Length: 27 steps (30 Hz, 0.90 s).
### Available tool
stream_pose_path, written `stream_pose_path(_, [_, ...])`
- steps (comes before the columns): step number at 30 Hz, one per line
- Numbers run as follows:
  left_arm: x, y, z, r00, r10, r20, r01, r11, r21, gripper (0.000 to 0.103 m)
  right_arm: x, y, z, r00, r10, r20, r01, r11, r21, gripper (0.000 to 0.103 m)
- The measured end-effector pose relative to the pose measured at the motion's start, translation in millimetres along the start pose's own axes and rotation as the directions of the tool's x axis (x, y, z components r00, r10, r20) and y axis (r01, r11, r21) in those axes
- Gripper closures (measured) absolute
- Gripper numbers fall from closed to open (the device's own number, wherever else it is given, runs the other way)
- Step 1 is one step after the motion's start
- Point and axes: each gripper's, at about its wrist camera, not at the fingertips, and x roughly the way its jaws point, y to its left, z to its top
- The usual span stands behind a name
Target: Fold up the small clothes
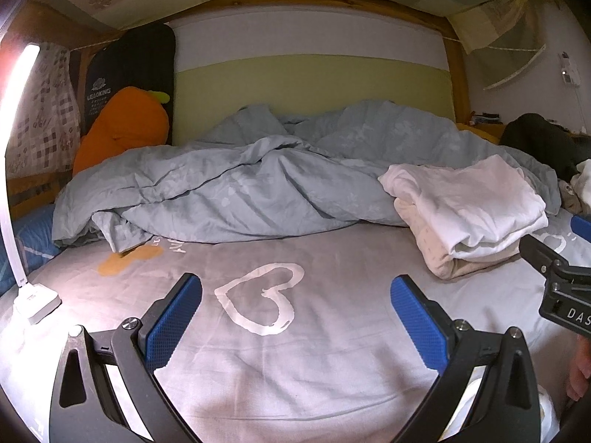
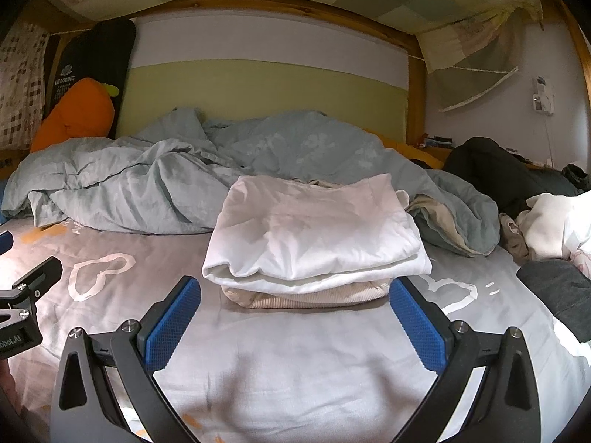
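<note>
Right tool (image 2: 294, 319) spread empty, folded white garment (image 2: 314, 229) stacked beyond

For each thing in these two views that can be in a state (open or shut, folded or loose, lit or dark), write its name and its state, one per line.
left gripper: open, holding nothing
right gripper: open, holding nothing
white garment: folded, on top of the stack
beige garment: folded, under the white one
blue duvet: rumpled, unfolded
lamp: lit
pile of clothes: loose, unfolded
</note>
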Motion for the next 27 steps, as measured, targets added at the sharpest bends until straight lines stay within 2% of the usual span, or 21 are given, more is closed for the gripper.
stream_pose_path(27, [5.0,-16.3,-2.6,1.000,-0.001,-0.030,0.003,0.997,0.079,0.001,-0.1,2.3,-0.2,1.000,-0.003,0.001,0.003,1.000,-0.002,0.000])
